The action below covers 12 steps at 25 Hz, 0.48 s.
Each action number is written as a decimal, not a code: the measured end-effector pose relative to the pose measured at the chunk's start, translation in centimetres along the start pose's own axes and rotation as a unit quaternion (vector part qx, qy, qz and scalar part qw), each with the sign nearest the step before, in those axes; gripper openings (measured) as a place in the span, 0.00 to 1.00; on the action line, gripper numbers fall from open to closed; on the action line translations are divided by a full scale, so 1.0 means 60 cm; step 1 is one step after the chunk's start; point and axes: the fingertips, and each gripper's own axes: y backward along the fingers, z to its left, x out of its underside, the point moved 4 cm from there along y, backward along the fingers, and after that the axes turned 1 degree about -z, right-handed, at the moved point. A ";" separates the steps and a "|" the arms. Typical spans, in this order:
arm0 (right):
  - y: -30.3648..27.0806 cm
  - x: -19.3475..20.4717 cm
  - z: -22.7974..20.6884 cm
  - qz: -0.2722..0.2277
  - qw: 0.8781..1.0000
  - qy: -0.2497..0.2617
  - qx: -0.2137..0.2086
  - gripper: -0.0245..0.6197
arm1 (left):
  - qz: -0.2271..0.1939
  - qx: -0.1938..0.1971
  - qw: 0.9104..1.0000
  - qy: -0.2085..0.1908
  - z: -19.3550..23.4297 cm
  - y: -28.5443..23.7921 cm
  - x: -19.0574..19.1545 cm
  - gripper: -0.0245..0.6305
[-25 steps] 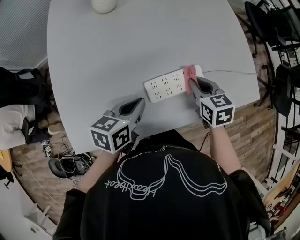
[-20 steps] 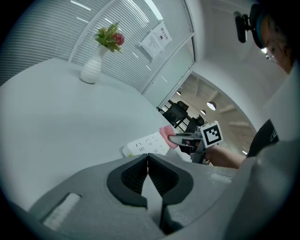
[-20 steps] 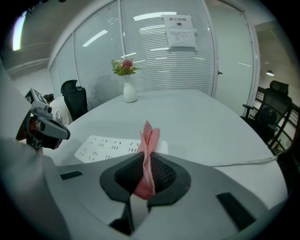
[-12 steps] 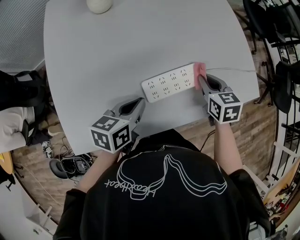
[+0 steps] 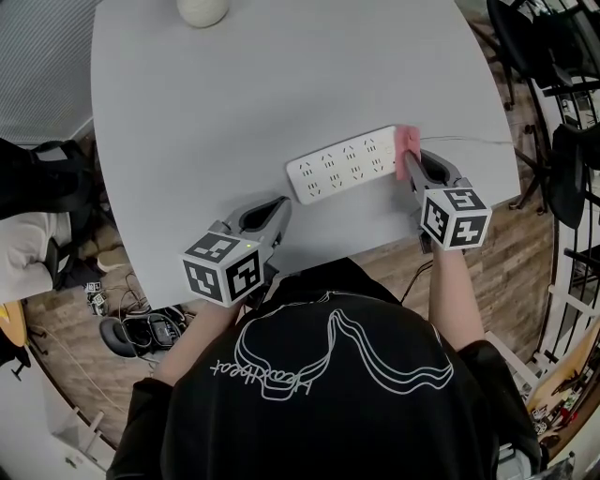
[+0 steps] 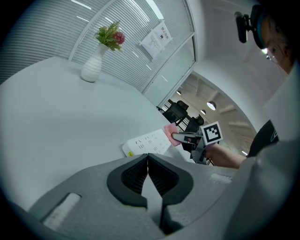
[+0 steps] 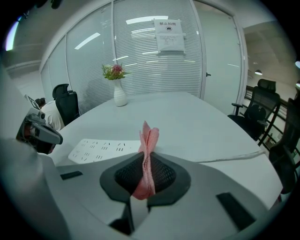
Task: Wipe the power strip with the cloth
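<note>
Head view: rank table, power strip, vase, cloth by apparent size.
1. table
2. power strip
3. vase and cloth look alike: the frame's top edge crops the vase, and the right hand-held gripper pinches part of the cloth.

The white plastic power strip (image 5: 342,164) lies near the grey table (image 5: 234,94)'s front edge, the pink cloth (image 5: 407,150) at its right end, a white vase (image 5: 203,9) far behind.
</note>
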 end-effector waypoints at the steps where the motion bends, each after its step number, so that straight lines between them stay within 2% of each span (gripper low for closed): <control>1: 0.003 -0.003 0.002 -0.004 1.000 -0.001 0.000 0.10 | -0.001 -0.001 1.000 0.000 0.000 0.001 0.000 0.06; 6: 0.016 -0.027 0.025 -0.023 1.000 0.011 -0.017 0.10 | -0.006 -0.004 1.000 0.004 0.002 0.012 -0.001 0.06; 12: 0.021 -0.066 0.081 -0.045 0.997 0.038 -0.056 0.10 | -0.015 -0.007 1.000 0.007 0.002 0.024 -0.001 0.06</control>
